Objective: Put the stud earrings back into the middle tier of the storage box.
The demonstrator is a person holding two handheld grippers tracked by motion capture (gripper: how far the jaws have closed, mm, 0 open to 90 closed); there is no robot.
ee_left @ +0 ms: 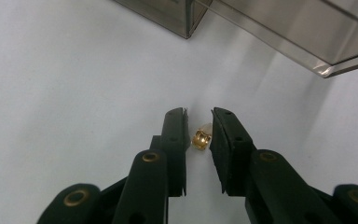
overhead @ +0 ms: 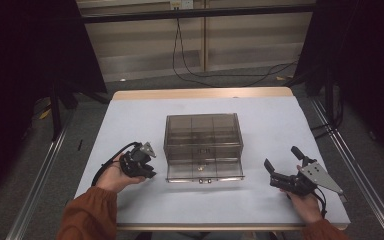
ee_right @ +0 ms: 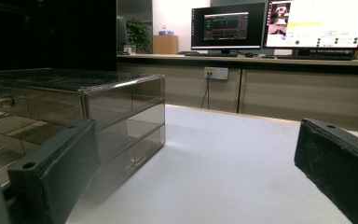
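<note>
Basically left gripper [ee_left: 198,122] is narrowed around a tiny gold bulb-like piece [ee_left: 201,138] on the table [ee_left: 65,93] beside the smoky drawer box [overhead: 203,142], pads not quite touching; light, slick, likely fragile, so pinch the metal base; right gripper [overhead: 283,164] wide, empty.

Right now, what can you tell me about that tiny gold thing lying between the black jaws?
The small gold piece looks like shiny brass-coloured metal, short and rounded like a little cap or nut, with a pale, whitish end pointing away from the camera. It lies on the white table, just in front of the smoky clear plastic drawer box. The left hand-held gripper has its jaws on either side of it, nearly closed; whether they touch it is unclear.
</note>
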